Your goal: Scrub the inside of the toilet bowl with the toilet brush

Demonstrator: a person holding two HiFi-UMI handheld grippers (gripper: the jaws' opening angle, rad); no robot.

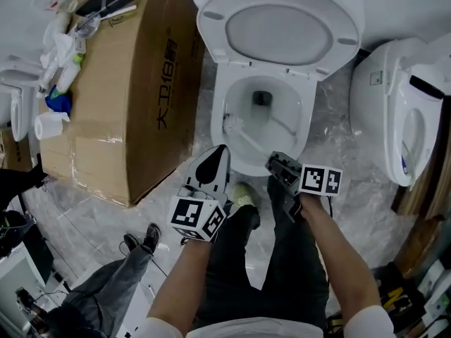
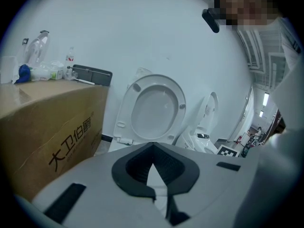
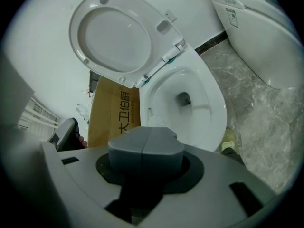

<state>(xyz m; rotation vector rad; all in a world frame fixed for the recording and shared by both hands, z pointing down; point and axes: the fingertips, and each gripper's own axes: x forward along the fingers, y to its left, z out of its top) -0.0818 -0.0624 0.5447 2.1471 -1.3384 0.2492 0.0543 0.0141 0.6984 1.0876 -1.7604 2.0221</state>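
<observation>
The white toilet bowl (image 1: 217,101) stands with its lid (image 1: 282,27) up. A white toilet brush (image 1: 236,127) lies inside it, head at the left wall, handle slanting toward the front rim. My right gripper (image 1: 273,162) hovers at that rim, right by the handle's near end. Its grey pads (image 3: 130,148) meet flush and show nothing between them. In the right gripper view the brush (image 3: 150,114) shows just above the pads, inside the bowl (image 3: 221,115). My left gripper (image 1: 217,153) is shut and empty, held in front of the bowl, left of the right one.
A large cardboard box (image 1: 127,83) with bottles and rags (image 1: 63,48) on top stands left of the toilet. A second white toilet (image 1: 402,111) is at the right. My shoe (image 1: 243,194) is below the bowl's front. Another person's feet (image 1: 141,239) are at the lower left.
</observation>
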